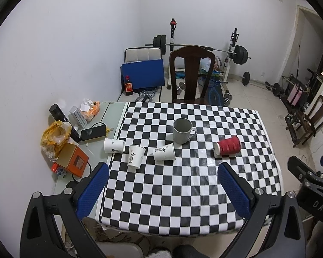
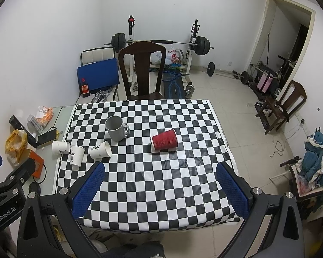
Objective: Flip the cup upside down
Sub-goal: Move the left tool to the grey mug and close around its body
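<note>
Grey mug (image 2: 116,128) beside toppled paper cups (image 2: 100,149)

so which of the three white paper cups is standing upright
The middle white paper cup, mouth up at the checkered cloth's left edge. The left white cup and right white cup both lie on their sides.

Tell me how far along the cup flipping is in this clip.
Nothing looks done yet: no cup stands upside down. The grey mug and one white paper cup stand upright; the red cup and two other white cups lie on their sides. Nothing is in hand: the left gripper and right gripper are open, above the table's near edge. The whole flip is left.
</note>
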